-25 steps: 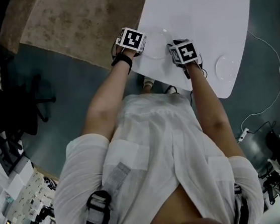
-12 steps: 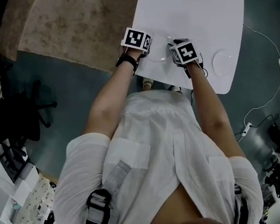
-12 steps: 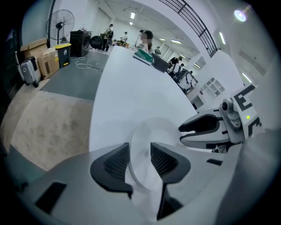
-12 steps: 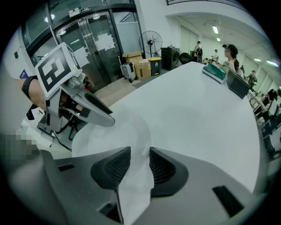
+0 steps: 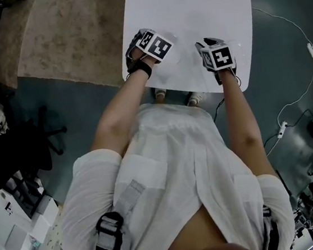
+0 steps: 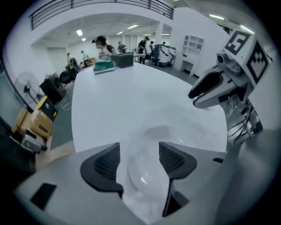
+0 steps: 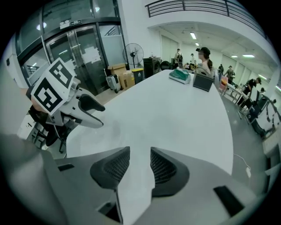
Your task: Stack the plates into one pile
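A clear glass plate (image 6: 145,173) lies on the white table (image 6: 114,101), right under my left gripper (image 6: 139,151). Its jaws have just been opening and stand wide on either side of the plate, pads off it. In the head view this gripper (image 5: 145,45) is at the table's near left edge, the plate (image 5: 179,55) faint beside it. My right gripper (image 5: 220,61) hangs near the table's near right corner. A second plate (image 5: 239,63) shows only as a pale rim beside it. In the right gripper view its jaws (image 7: 139,165) stand apart over bare table.
The table's near edge (image 5: 186,87) runs just under both hands. A green box (image 7: 180,75) and a dark case (image 7: 203,82) sit at the table's far end, with people beyond. A tan rug (image 5: 65,31) and grey floor lie left of the table.
The left jaws have opened off the plate they stood around. My right gripper has moved right, towards the table's near right corner and the second plate. The left gripper has shifted and rolled.
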`<state>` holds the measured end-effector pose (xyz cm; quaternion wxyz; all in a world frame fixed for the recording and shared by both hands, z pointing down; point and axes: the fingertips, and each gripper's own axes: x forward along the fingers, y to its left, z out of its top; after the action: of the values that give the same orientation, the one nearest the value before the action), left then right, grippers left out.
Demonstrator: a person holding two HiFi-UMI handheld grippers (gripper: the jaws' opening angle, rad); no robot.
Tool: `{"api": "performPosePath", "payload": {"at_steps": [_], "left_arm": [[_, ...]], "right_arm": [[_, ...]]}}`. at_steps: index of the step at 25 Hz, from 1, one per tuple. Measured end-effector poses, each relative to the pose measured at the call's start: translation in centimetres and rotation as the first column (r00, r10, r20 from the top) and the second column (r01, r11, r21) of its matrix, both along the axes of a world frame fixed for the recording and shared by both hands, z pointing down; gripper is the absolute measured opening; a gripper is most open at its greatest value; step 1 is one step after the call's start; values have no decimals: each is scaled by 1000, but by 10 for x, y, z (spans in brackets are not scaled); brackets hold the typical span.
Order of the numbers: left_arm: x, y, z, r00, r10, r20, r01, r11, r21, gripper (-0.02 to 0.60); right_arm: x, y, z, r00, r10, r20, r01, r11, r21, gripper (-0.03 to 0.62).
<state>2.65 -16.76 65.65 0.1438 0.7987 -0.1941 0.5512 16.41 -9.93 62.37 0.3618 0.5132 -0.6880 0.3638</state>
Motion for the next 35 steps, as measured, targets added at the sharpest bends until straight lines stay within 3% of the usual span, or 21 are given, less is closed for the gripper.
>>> {"api": "performPosePath", "payload": {"at_steps": [3,6,16,20,26,35], "left_arm": [[37,5,-25,995,101,22,-102,989,105,281],[77,22,-40,987,162,1,-160,978,131,281],[164,101,-31,966,257,-27,-254,964,76,275],[186,123,-25,962,270,-45,-268,962,44,275],[212,142,-16,962,268,-51,-269,963,-11,265],[239,162,11,956,291,-33,-293,951,-101,259]], "right_arm": [[44,21,-8,999,39,-10,-39,999,5,165],[79,41,-10,998,50,-24,-50,999,-10,169],[162,104,3,995,49,-85,-55,996,-66,182],[188,120,15,992,61,-112,-71,993,-96,218],[200,125,28,990,124,-61,-130,985,-116,256],[212,139,51,990,118,-79,-128,981,-144,270]]}}
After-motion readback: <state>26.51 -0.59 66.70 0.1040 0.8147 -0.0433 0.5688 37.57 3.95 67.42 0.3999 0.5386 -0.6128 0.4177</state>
